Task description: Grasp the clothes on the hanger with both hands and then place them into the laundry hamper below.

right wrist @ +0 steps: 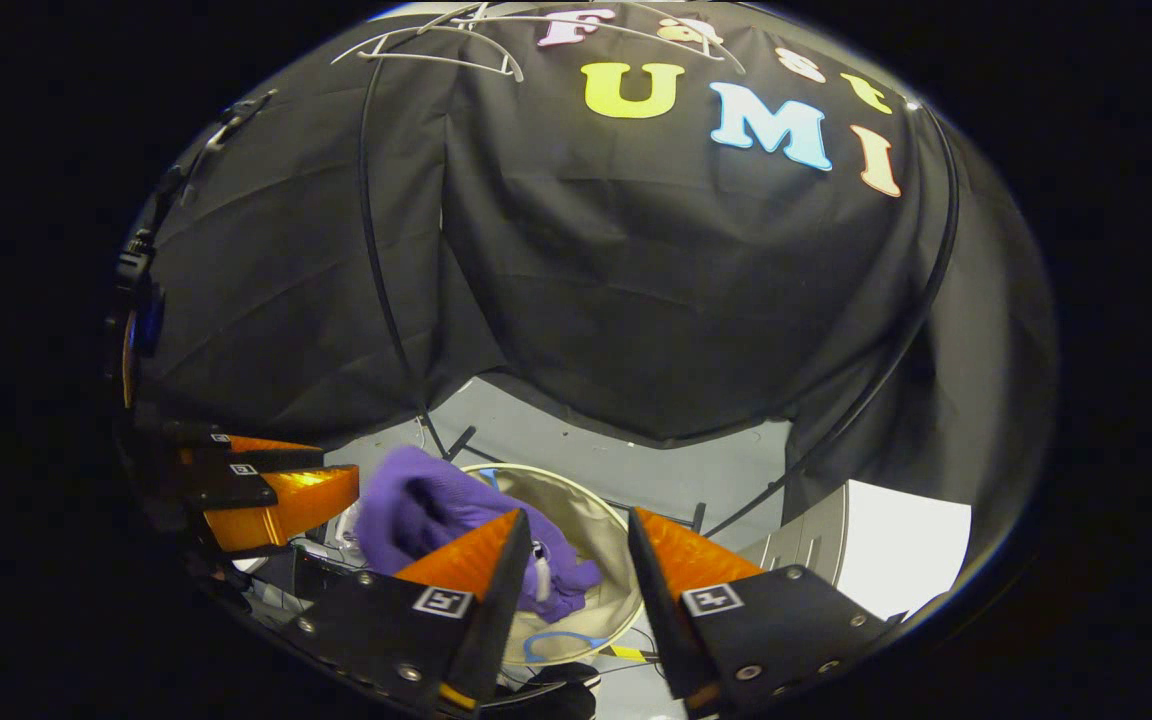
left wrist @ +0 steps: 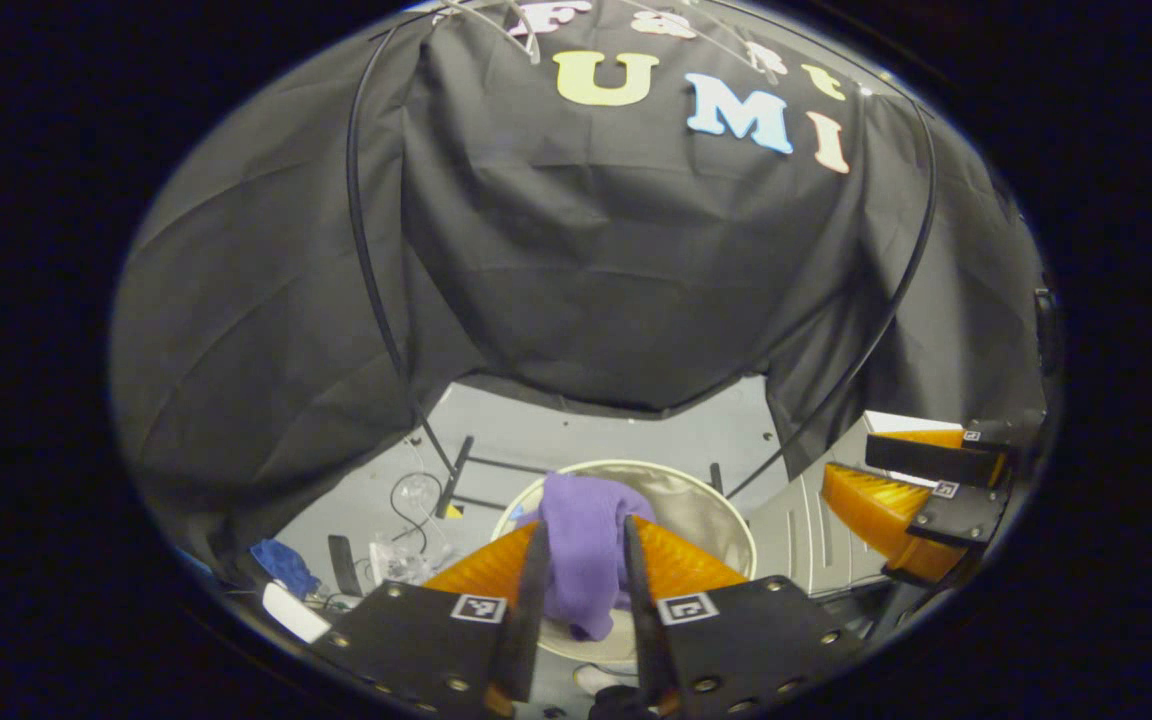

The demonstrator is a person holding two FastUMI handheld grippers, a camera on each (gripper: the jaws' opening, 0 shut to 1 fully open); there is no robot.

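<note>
**Purple cloth hanging over the hamper**

In the left gripper view, the left claw [left wrist: 584, 590] is sitting at 6 o'clock with its fingers slightly apart, and the purple cloth [left wrist: 584, 545] is hanging down between them; whether both fingers are pressing on it cannot be told. The cloth is drooping over the round hamper [left wrist: 706, 510], whose pale rim is lying on the grey floor [left wrist: 576, 435] just behind. The right claw [left wrist: 921, 490] is showing at 4 o'clock, near the hamper.

In the right gripper view, the right claw [right wrist: 564, 590] is standing apart at 6 o'clock, gripping nothing. The cloth [right wrist: 436, 510] is bunching at 7 o'clock over the hamper's [right wrist: 596, 540] near edge, partly behind one finger. The left claw [right wrist: 266, 485] is lying at 8 o'clock, just beside the cloth. White hangers [right wrist: 436, 45] are hanging at 12 o'clock.
</note>
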